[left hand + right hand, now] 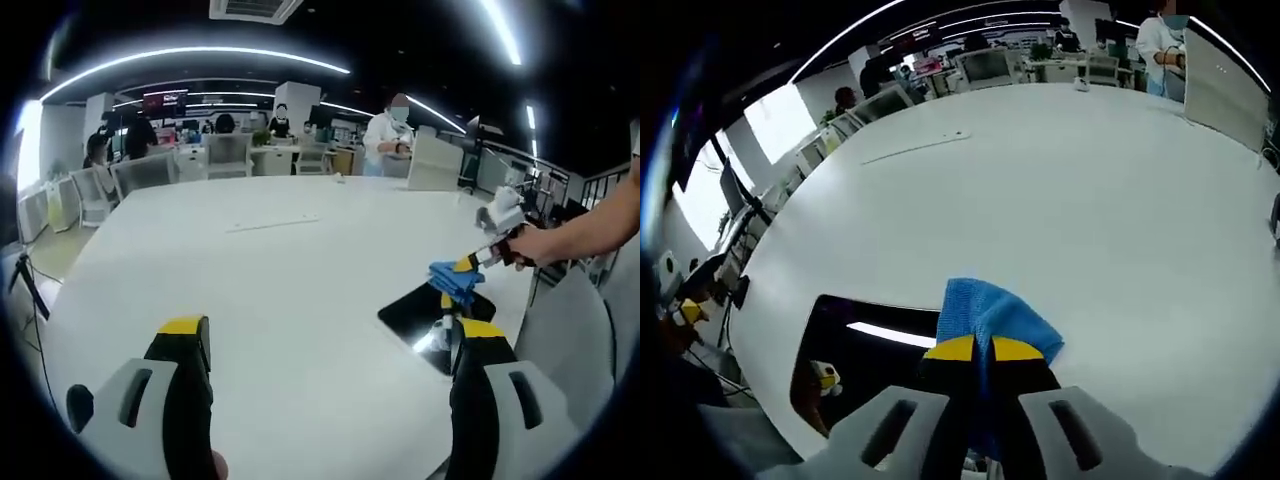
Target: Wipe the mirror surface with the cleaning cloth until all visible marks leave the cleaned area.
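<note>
Cloth meets glass at the edge of the white surface (1090, 220).

We see the right hand-held gripper (975, 352) clamped on the bunched blue cleaning cloth (990, 315), resting at the flat, dark rectangular mirror (865, 355) near the surface's edge; the left hand-held gripper (330, 345) hangs wide and empty beside it. With nothing steadying the mirror, we judge a firm stroke could slide it towards the edge.

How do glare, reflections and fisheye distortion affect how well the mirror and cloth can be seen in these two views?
Left gripper view: fisheye bends the ceiling light strips into arcs; the mirror reads dark with one bright patch, partly behind the left gripper. Right gripper view: the mirror reflects a light strip; the blue cloth in the right gripper is sharp; the white table looks evenly lit.
</note>
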